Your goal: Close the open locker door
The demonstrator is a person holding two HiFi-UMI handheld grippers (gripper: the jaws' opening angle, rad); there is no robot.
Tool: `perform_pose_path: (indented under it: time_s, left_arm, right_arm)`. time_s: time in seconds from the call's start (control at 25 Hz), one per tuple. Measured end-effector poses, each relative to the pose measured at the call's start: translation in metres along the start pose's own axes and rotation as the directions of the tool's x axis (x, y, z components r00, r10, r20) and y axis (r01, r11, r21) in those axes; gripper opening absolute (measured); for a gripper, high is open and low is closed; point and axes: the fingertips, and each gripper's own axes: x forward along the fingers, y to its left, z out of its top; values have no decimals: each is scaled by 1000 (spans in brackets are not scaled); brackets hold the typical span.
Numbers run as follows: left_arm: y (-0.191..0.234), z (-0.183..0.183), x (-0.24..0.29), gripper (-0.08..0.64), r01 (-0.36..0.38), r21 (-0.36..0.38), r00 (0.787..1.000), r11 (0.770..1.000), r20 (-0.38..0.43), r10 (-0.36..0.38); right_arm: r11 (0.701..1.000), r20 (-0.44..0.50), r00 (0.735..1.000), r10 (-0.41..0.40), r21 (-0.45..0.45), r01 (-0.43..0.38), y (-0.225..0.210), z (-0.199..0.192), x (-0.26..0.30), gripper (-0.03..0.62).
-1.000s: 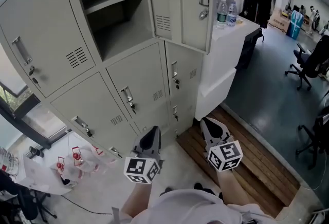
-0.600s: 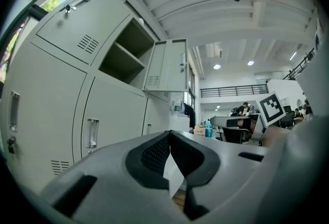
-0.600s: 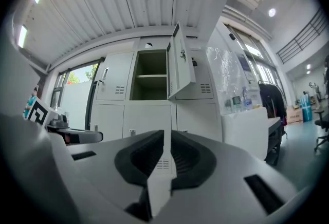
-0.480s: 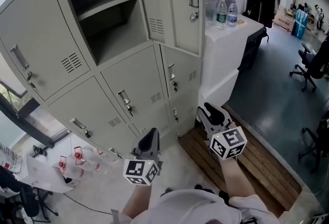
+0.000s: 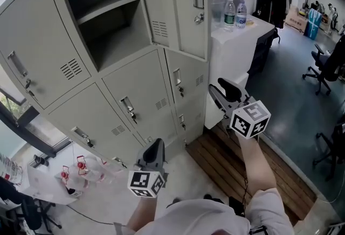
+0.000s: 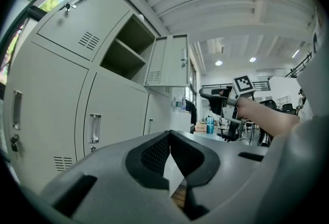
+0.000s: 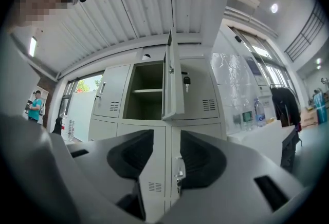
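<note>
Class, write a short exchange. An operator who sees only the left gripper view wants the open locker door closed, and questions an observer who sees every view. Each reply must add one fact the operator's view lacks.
Operator: I see the right gripper side-on, below the door. Are its jaws open?
Observer: Yes. Its own view shows them apart. They have just been opening, and nothing is between them.
Operator: Is anything in the locker in the door's way?
Observer: The right gripper view looks straight in, and only a bare shelf shows.
</note>
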Motion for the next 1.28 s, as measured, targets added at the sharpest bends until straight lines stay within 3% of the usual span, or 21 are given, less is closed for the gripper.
perform_pose_path:
  time_s: [0.48,0.8,1.0,1.28]
  left_arm:
    - [13,0,0,8,-21,-8,1000,1000,4,21]
    - [21,0,1,8,-36,-16,999,999,11,36]
    - [23,1,1,8,-39,-14,999,999,10,39]
    - [22,1,-1,8,-38,-14,999,999,11,38]
  right_arm:
    - [997,-57,996,67,-46,-70,-22,39,54,160]
    - [995,-62,993,100,-18,-102,-27,42,70,156]
    - [997,-43,996,80,-12,-80,-30,45,69,92]
    - [995,-45,994,100,-18,-101,-16,44,67,91]
